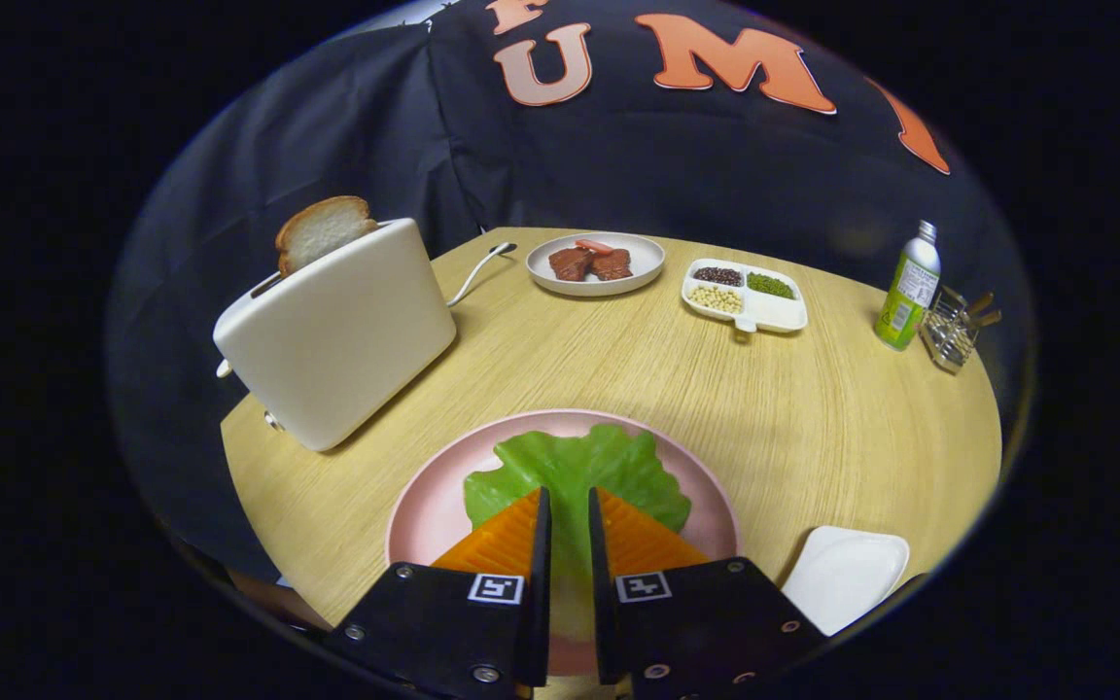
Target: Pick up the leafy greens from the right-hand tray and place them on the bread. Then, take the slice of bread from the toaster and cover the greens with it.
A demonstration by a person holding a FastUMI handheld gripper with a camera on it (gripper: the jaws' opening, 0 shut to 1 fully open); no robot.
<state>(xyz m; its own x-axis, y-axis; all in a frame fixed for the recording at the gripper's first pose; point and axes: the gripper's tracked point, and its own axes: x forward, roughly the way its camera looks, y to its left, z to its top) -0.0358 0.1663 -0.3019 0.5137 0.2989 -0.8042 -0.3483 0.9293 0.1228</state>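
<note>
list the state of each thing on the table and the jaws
gripper: jaws nearly closed over the leafy greens, grip unclear
leafy greens: lying on the pink plate
bread slice: upright in toaster
white tray: bare

A bright green ruffled lettuce leaf [575,476] lies on a pale pink round plate [429,515], between and just ahead of the gripper [568,501] fingers, which stand slightly apart. Left of them, a cream-white toaster [341,335] holds a white slice of bread with a tan crust [322,231]. The light wood-grain table [813,408] carries a plain white tray [847,574] to the right.
</note>
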